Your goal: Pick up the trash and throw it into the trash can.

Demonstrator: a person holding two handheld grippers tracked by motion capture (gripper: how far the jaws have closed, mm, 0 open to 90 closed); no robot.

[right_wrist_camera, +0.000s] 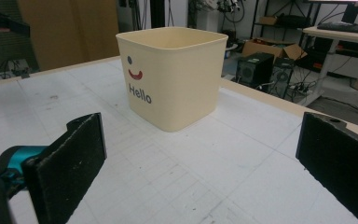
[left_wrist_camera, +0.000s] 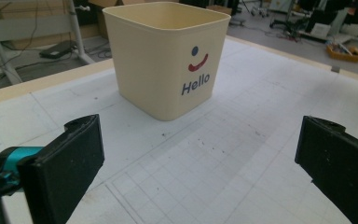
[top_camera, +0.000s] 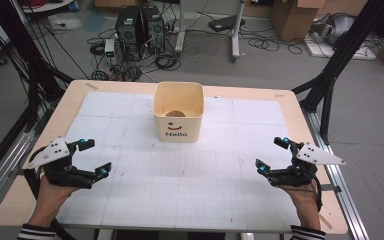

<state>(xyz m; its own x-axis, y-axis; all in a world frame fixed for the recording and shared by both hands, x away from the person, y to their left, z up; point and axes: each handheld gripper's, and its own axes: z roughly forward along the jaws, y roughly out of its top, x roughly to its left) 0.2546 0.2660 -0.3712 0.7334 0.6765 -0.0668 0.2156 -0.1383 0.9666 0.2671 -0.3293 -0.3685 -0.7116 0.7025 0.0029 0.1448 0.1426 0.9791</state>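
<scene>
A cream square tub (top_camera: 178,111) printed with a smile and "Hello" stands upright on the white gridded mat (top_camera: 180,175), toward the far middle of the table. Something round and brown (top_camera: 175,113) lies inside it. My left gripper (top_camera: 94,157) hovers open near the table's left front, holding nothing. My right gripper (top_camera: 272,154) is open at the right front, also with nothing in it. In the left gripper view the tub (left_wrist_camera: 170,56) sits ahead between the wide-spread jaws. From the right gripper view, the same tub (right_wrist_camera: 172,74) is ahead and slightly left.
The wooden table edge (top_camera: 40,125) frames the mat. Black frame legs (top_camera: 330,75) stand at both sides. Beyond the table, computer towers (top_camera: 140,30), cables and cardboard boxes (top_camera: 292,15) cover the floor.
</scene>
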